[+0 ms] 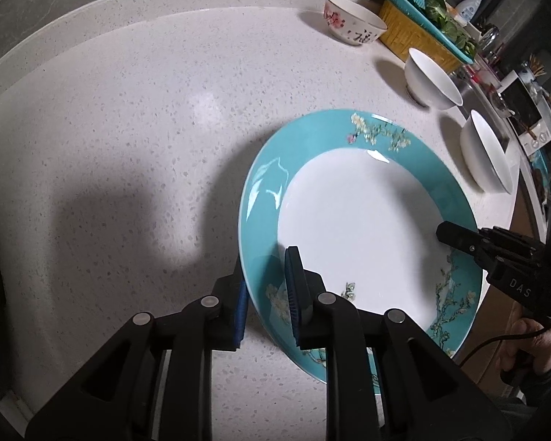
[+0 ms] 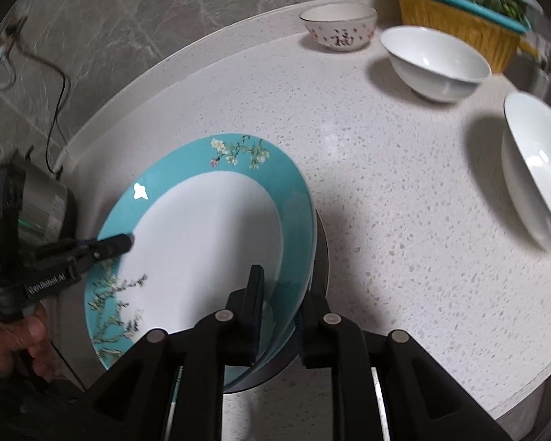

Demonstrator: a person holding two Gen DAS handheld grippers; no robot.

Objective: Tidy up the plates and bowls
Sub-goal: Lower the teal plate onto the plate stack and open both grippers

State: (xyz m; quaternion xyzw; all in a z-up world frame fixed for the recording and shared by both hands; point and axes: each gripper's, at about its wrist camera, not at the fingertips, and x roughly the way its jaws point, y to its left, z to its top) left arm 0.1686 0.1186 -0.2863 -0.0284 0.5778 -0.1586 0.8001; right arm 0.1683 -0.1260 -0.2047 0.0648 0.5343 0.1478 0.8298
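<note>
A teal-rimmed plate (image 1: 352, 220) with a white centre and blossom pattern is held tilted above the speckled white counter (image 1: 128, 117). My left gripper (image 1: 266, 294) is shut on its left rim. My right gripper (image 2: 279, 316) is shut on the opposite rim of the plate (image 2: 209, 235). Each gripper shows in the other's view, the right one (image 1: 459, 239) and the left one (image 2: 110, 246). A flowered bowl (image 1: 352, 20) and two white bowls (image 1: 431, 77) (image 1: 485, 150) stand at the back right of the counter.
A yellow basket (image 1: 415, 36) with a teal tray of greens stands behind the bowls, with bottles and jars (image 1: 470, 3) beyond. A grey marble wall (image 2: 128, 18) and a cable (image 2: 55, 84) lie behind the counter's raised back edge.
</note>
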